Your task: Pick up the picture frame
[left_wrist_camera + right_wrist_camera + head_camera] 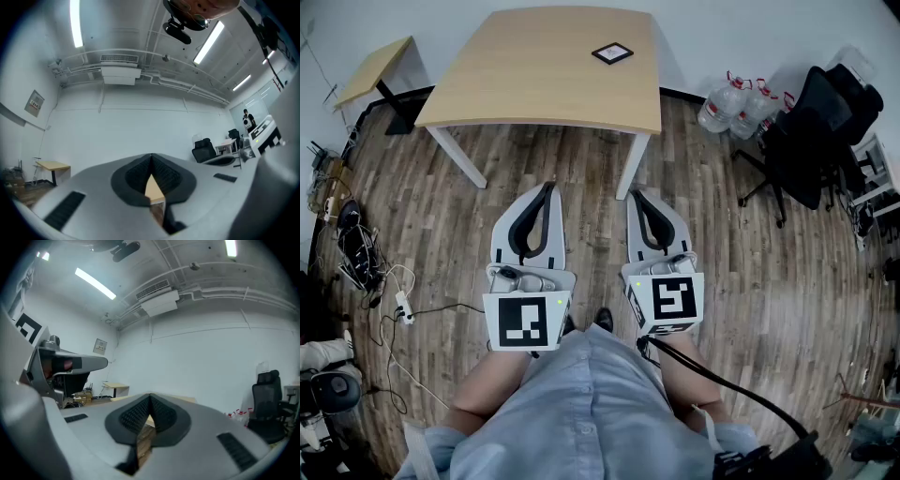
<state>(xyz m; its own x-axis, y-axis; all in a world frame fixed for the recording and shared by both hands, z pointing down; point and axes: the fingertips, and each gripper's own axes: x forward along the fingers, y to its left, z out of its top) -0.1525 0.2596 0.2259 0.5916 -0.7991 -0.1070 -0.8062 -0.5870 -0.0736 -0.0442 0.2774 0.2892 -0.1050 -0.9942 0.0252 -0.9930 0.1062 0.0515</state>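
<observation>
A small black picture frame (612, 53) lies flat near the far right corner of a light wooden table (534, 84). Both grippers are held side by side close to the person's body, well short of the table and pointing toward it. The left gripper (548, 187) has its jaws together with nothing between them. The right gripper (636, 195) is likewise shut and empty. In the left gripper view the closed tips (151, 159) show only a sliver of table beyond. The right gripper view shows its own closed tips (150, 401).
Wood plank floor lies between me and the table. A smaller desk (377, 67) stands at the far left, with cables and a power strip (403, 306) along the left wall. Water bottles (736, 105) and a black office chair (811, 131) stand to the right.
</observation>
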